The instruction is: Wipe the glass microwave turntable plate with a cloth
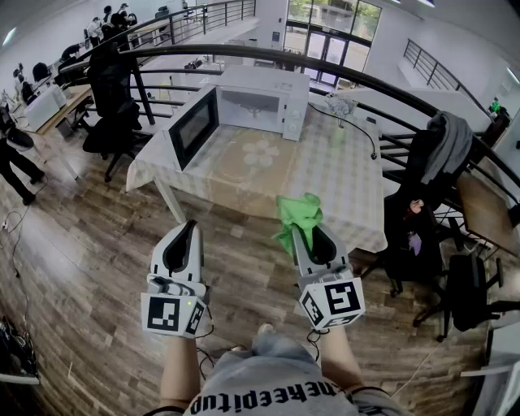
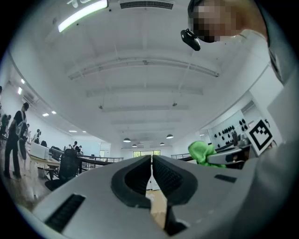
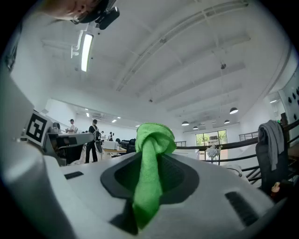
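Short of the worktop [image 1: 341,179], the right claw [image 1: 302,231] clamps the green cloth [image 1: 298,213] and the left claw [image 1: 192,225] is pressed together, empty: an approach stage, next likely reaching into the open microwave [image 1: 268,101].

place: open-plan office | cues: desks [image 1: 58,107], office chair [image 1: 110,101], people [image 1: 107,18], curved railing [image 1: 341,71]

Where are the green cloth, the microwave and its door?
green cloth [image 1: 298,215], head view, its bunched middle
microwave [image 1: 264,75], head view, its white top
microwave door [image 1: 192,127], head view, its dark window
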